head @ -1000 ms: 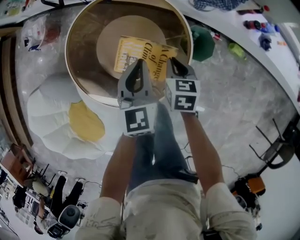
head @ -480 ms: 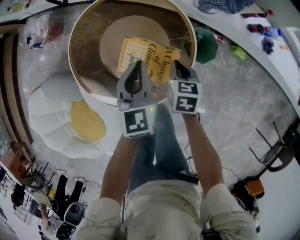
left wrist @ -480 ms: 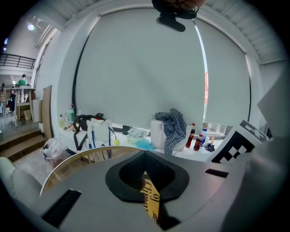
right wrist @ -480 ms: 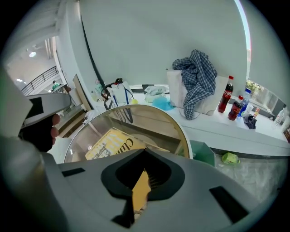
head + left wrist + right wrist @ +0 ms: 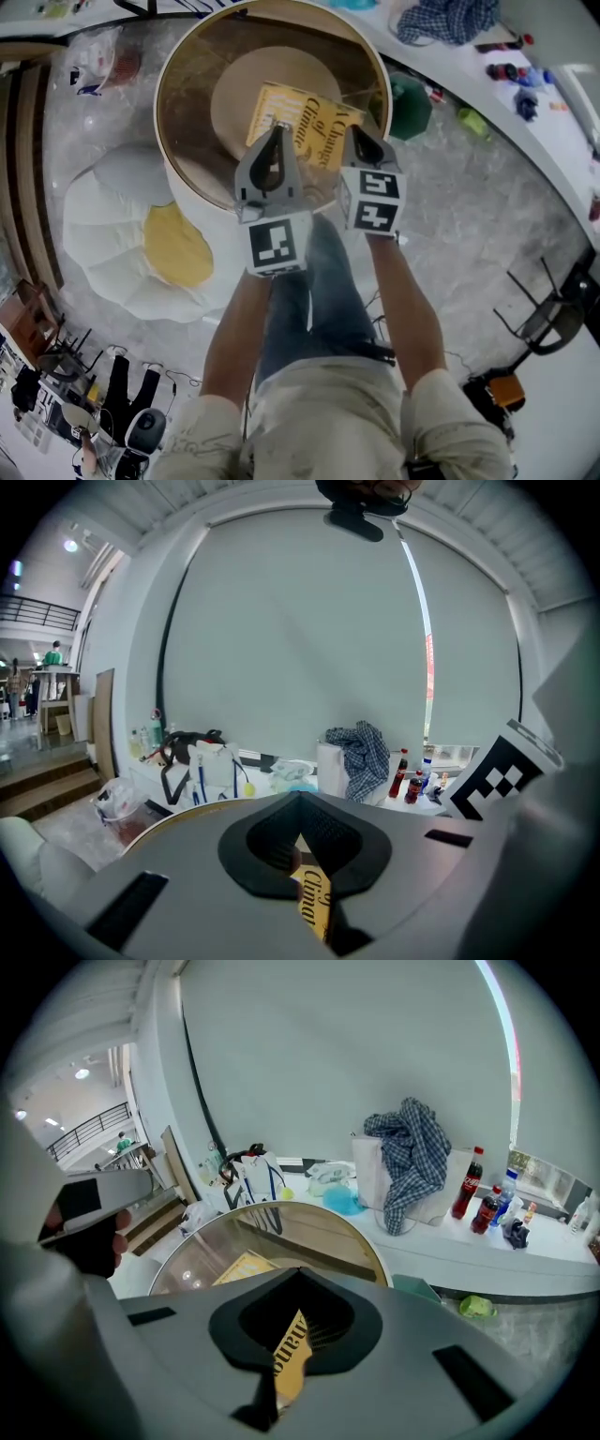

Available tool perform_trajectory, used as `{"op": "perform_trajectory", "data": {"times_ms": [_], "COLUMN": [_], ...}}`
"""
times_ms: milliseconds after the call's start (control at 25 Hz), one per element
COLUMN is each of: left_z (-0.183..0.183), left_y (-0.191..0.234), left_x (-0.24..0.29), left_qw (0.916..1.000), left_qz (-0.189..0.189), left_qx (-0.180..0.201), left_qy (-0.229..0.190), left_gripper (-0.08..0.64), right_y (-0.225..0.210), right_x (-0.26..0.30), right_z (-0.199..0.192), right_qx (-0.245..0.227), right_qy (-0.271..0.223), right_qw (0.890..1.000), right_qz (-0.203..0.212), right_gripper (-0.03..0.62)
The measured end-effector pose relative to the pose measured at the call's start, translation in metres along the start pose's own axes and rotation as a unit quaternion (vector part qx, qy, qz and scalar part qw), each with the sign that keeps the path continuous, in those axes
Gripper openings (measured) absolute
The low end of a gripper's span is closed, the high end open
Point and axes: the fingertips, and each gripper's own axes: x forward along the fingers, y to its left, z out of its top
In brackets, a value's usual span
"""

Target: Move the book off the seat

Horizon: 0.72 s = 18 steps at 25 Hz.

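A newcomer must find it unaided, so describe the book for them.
Find the big round chair with the tan rim, beside the white beanbag. Inside it, over the beige seat cushion, is the yellow book. Unlike the plain yellow cushion on the beanbag, it is flat, rectangular and carries dark lettering.

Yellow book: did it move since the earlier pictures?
Barely. The left gripper and right gripper, both shut on the near edge of the book, seem to have raised that edge slightly. The book otherwise lies on the round seat as before.
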Motion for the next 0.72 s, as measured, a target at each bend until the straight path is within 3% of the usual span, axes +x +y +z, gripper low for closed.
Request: {"op": "perform_trajectory", "data": {"times_ms": [360, 720], "left_z": [0.054, 0.121], "left_y": [0.001, -0.011], "left_x": [-0.033, -0.085], "left_qw": [0.9993, 0.9962], "left_qz": [0.004, -0.003], "left_qx": [0.006, 0.023], "left_qy": [-0.037, -0.083], "left_gripper": [0.002, 0.002], "right_y": [0.023, 0.052], "right_x": [-0.066, -0.163], "right_z": [0.064, 0.131], "right_qx": [-0.020, -0.066], "right_qy": [-0.100, -0.207], "right_qw": [0.995, 0.976], "right_qz": [0.009, 0.011], "right_gripper": [0.005, 0.005]}}
